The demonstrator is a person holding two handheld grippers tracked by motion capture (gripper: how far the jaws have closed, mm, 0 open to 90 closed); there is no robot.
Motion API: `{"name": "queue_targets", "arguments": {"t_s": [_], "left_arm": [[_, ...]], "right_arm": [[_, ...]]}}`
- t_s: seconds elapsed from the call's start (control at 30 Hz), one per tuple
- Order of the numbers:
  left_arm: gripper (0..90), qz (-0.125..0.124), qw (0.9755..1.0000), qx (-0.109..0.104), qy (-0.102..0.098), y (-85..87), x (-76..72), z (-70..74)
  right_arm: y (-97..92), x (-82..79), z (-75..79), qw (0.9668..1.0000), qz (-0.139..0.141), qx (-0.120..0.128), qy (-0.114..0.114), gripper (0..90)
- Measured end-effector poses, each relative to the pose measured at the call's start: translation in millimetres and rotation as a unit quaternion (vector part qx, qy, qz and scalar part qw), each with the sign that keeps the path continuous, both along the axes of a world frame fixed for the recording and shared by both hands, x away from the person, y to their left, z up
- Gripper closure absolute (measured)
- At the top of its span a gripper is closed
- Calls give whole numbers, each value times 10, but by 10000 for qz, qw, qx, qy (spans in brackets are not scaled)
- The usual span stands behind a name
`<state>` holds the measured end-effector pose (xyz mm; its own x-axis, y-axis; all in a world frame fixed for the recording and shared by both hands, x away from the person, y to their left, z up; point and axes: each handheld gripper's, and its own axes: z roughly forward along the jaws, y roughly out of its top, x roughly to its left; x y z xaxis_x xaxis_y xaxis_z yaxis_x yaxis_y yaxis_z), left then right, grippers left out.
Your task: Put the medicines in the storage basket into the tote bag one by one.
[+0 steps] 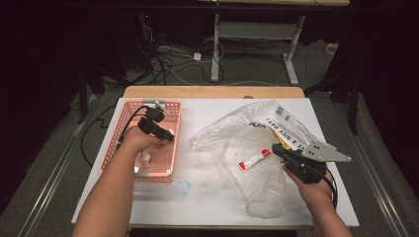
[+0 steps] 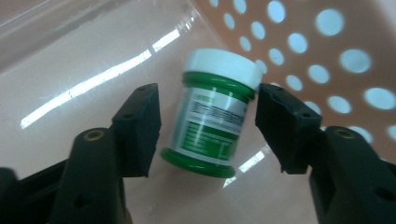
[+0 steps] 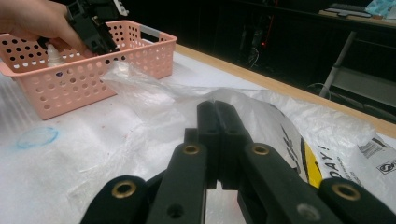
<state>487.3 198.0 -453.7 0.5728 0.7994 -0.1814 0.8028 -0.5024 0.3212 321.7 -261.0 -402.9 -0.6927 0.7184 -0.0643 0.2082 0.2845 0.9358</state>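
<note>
Tongs on the left [image 2: 208, 133] stand parted around a green jar [image 2: 212, 114] lying in the pink basket [image 1: 170, 123], not touching it; right tongs [image 3: 217, 144] are pressed together over a clear plastic bag [image 1: 232, 143] on the white-covered desk [image 1: 207, 111], cables [image 1: 173, 61] strewn on the dim floor beyond.

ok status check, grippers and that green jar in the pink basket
Left gripper open around the white-lidded green plastic jar, pads clear. Jar inside pink perforated basket. Right gripper shut, over clear plastic bag. Nothing blocking.
</note>
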Motion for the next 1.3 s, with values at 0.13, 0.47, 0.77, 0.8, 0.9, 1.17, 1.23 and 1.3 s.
{"name": "queue_targets", "arguments": {"t_s": [0.13, 0.47, 0.77, 0.8, 0.9, 1.17, 1.23, 1.3], "left_arm": [[435, 37, 9999, 85, 55, -12, 50, -36], [531, 56, 9993, 370, 14, -45, 67, -107], [534, 318, 9982, 254, -446, 26, -1, 68], [534, 333, 9980, 227, -489, 34, -18, 92], [534, 385, 9973, 83, -616, 67, -78, 161], [534, 729, 9923, -411, -910, 215, -268, 255], [534, 762, 9912, -511, -953, 253, -317, 275], [534, 776, 9902, -552, -1021, 283, -369, 299]], "right_arm": [[0, 2, -5, 10000, -15, 0, 12, 900], [-11, 4, -15, 10000, -36, -41, 4, 900], [-24, 0, -8, 10000, -40, -17, 0, 900], [-24, 0, -7, 10000, -37, -17, -2, 900], [-22, -2, -4, 10000, -31, -21, -11, 900], [-29, -11, 4, 10000, -33, -10, -30, 900], [-34, -14, 6, 10000, -36, -6, -31, 900], [-39, -17, 8, 10000, -46, -2, -20, 900]]}}
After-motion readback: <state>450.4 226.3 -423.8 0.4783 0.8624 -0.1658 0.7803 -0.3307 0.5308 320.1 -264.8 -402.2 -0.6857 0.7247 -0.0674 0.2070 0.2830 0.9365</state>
